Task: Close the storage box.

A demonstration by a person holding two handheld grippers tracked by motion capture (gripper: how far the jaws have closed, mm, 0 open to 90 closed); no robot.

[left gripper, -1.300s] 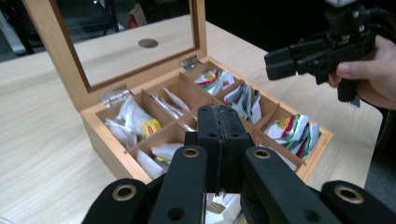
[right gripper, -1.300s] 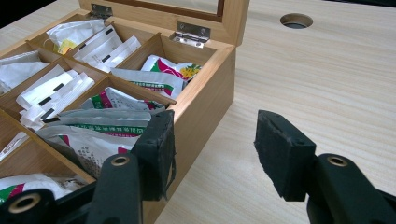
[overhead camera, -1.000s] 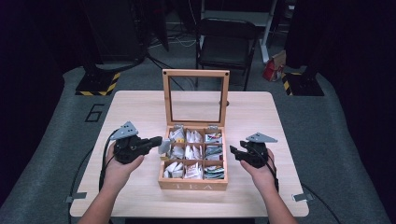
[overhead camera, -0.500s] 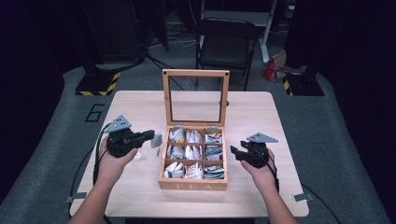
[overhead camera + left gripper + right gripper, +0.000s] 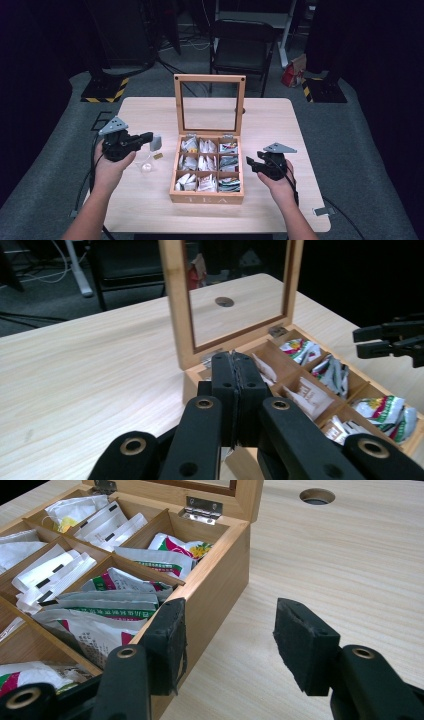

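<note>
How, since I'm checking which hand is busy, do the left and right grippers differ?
The left gripper is shut on a grey tea sachet; the right gripper stands open with nothing between its jaws. The left gripper is well clear of the wooden tea box on its left side; the right gripper sits close beside the box's right wall. Both are black and point toward the box.

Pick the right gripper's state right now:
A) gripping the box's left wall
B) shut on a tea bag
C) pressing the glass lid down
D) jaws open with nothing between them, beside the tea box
D: in the right gripper view the right gripper has its jaws apart with only bare table between them, next to the tea box side wall.
</note>
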